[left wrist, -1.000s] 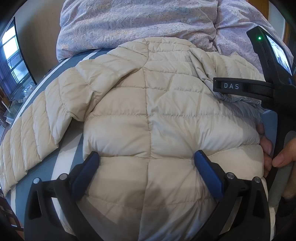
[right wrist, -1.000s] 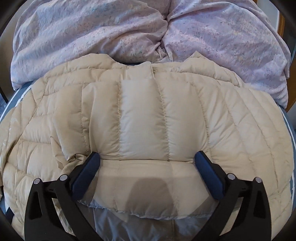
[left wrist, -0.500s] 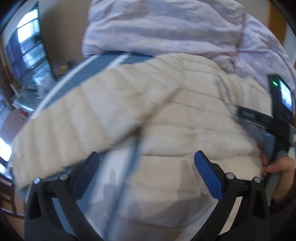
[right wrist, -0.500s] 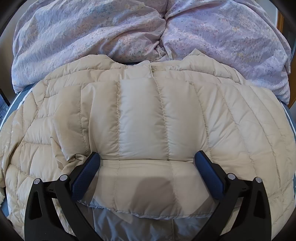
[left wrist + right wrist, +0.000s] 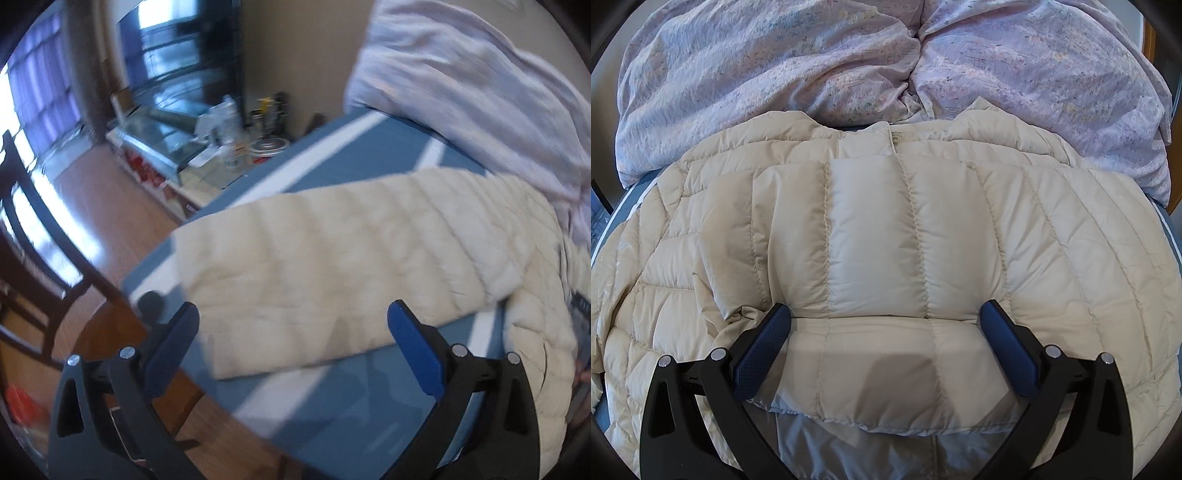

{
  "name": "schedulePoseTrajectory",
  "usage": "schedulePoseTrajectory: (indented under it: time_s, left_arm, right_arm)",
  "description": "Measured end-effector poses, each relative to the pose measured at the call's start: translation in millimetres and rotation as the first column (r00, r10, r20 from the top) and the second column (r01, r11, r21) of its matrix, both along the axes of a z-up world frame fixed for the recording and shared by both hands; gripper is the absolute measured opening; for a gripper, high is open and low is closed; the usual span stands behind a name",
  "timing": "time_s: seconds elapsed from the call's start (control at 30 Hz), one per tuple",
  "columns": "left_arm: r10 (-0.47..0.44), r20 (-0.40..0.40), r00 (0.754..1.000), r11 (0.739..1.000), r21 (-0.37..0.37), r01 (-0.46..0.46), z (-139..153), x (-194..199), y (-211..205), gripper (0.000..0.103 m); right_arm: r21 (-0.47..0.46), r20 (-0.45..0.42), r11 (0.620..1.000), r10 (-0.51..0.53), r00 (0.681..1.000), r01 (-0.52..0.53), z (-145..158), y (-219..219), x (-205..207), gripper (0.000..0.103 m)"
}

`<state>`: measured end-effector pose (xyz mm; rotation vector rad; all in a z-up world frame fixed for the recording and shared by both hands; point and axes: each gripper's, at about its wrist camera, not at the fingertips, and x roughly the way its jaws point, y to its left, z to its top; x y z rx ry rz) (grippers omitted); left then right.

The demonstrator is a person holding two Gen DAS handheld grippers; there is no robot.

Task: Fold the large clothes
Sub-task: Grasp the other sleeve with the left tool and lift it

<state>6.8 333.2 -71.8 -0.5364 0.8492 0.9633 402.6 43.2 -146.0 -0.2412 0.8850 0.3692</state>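
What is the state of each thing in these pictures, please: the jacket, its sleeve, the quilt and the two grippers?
Puffer jacket: lying flat on the bed, partly folded, one panel laid over its middle.
Sleeve: stretched out straight across the blue striped sheet, not folded in.
Lilac quilt: bunched up beyond the collar.
Left gripper: open, empty, above the sleeve.
Right gripper: open, empty, above the folded panel.

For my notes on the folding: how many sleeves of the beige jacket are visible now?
2. One sleeve lies stretched out over the blue sheet; the other sleeve is folded across the jacket.
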Motion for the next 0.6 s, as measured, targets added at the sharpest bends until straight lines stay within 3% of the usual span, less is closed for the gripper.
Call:
schedulePoseTrajectory:
  time_s: [0.17, 0.33, 0.5, 0.6]
  left_arm:
    - [0.086, 0.061, 0.994, 0.993, -0.089, -0.080, -9.6, -34.8, 23.5, 0.083]
    - [0.124, 0.111, 0.986, 0.981, -0.164, -0.105, -23.5, -45.8, 32.3, 0.073]
    - [0.138, 0.124, 0.983, 0.980, -0.163, -0.117, -26.5, -45.6, 34.7, 0.068]
    - [0.154, 0.155, 0.976, 0.976, -0.175, -0.127, -26.9, -46.0, 35.3, 0.050]
  right_arm:
    - [0.008, -0.001, 1.000, 0.000, 1.000, 0.000, 0.1, -0.8, 0.0, 0.102]
    - [0.013, -0.001, 1.000, -0.003, 1.000, 0.003, 0.1, -0.8, -0.2, 0.102]
    - [0.017, -0.001, 1.000, -0.003, 1.000, 0.003, 0.1, -0.7, -0.4, 0.102]
    - [0.016, -0.001, 1.000, -0.003, 1.000, 0.003, 0.2, -1.1, -0.3, 0.102]
